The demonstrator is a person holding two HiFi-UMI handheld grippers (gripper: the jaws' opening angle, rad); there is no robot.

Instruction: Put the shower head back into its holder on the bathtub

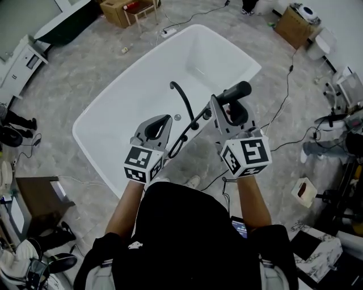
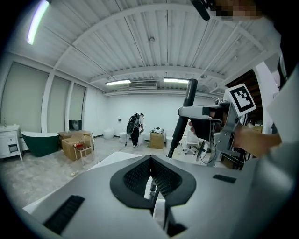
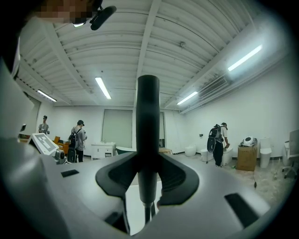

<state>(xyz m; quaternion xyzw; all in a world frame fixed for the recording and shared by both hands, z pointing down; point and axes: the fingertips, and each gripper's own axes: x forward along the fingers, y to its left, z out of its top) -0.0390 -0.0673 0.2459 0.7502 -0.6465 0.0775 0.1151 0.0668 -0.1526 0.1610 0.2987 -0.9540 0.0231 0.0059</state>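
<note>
1. The right hand-held gripper [image 3: 148,173] pinches the shower head [image 3: 148,119]. In the right gripper view the black handle stands upright between the two dark pads, which press on it from both sides.
2. In the head view the right hand-held gripper [image 1: 229,111] holds the shower head [image 1: 237,92] in the air over the near rim of the bathtub [image 1: 170,56], so it is out of its holder. The head end points up and to the right.
3. A thin black hose [image 3: 148,211] leaves the lower end of the handle. In the head view the hose [image 1: 182,97] arcs over the tub and comes down beside a chrome fitting [image 1: 195,122] on the rim, between the two grippers.
4. The left hand-held gripper [image 2: 151,170] has its jaws pressed together with nothing between the pads. A sliver of chrome shows behind them.
5. In the head view the left hand-held gripper [image 1: 159,126] sits just left of the fitting, near the right one but apart from it.
6. The left gripper view catches the shower head [image 2: 185,116] in the right hand-held gripper [image 2: 208,122], up and to the right.
7. The white bathtub stands slantwise on a grey mottled floor [image 1: 74,73].
8. Farther off are a cardboard box [image 1: 116,11], a dark green tub [image 2: 39,142] and a person with a backpack [image 3: 218,144].
</note>
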